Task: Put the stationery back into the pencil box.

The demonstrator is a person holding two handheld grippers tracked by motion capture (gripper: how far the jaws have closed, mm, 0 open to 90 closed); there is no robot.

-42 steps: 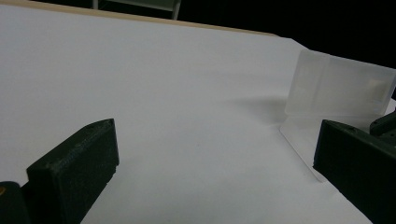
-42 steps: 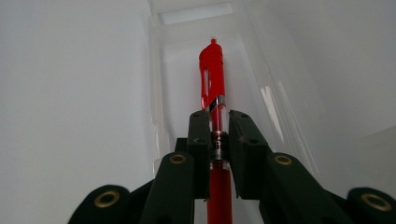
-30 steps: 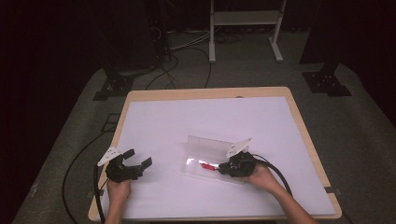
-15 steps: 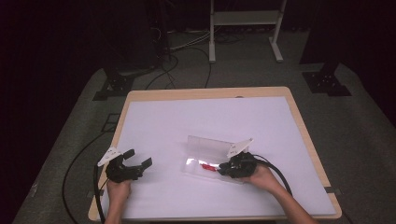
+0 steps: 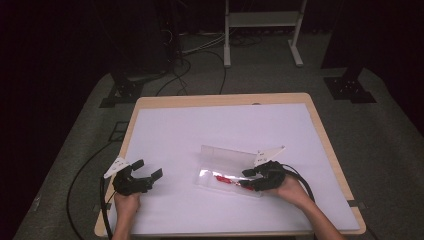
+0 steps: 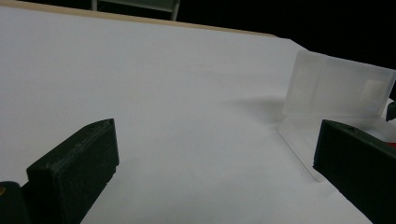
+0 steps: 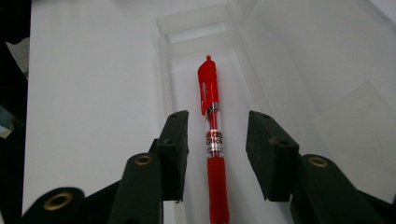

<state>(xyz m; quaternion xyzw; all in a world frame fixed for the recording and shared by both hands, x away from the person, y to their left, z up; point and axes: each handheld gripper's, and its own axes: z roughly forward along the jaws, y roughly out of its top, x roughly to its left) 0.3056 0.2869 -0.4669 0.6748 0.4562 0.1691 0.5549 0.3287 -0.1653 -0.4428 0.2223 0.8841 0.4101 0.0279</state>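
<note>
Setting: white table [image 5: 200, 125], wood-edged, dark room around it; a person's hands enter from the near side.

Pen location: red pen [image 7: 212, 140] lies flat in the tray of an open clear plastic case [image 5: 227, 172], right of centre and toward the near edge.

Case: lid hinged up along the far side, standing roughly upright; in the left gripper view the lid [image 6: 336, 86] rises translucent at the right. Likely left open so the tray can be reached from above.

Pen axis: long axis runs along the tray's length, roughly left to right across the table in the high view. In the right gripper view the clip and click-button end points away from the jaws, the grip end toward them.

Right gripper: right gripper [image 7: 217, 154] sits at the right end of the case, one jaw on each side of the pen, a clear gap either side, pads not pressing. Jaws have just been opening, with the pen between them but loose.

Reading: looks like a release, the pen set down in the tray; the jaws line up with the tray so that they clear its walls.

Left gripper: left gripper [image 5: 142, 176] rests near the left near edge, well apart from the case, jaws wide with nothing between, apparently idle.
</note>
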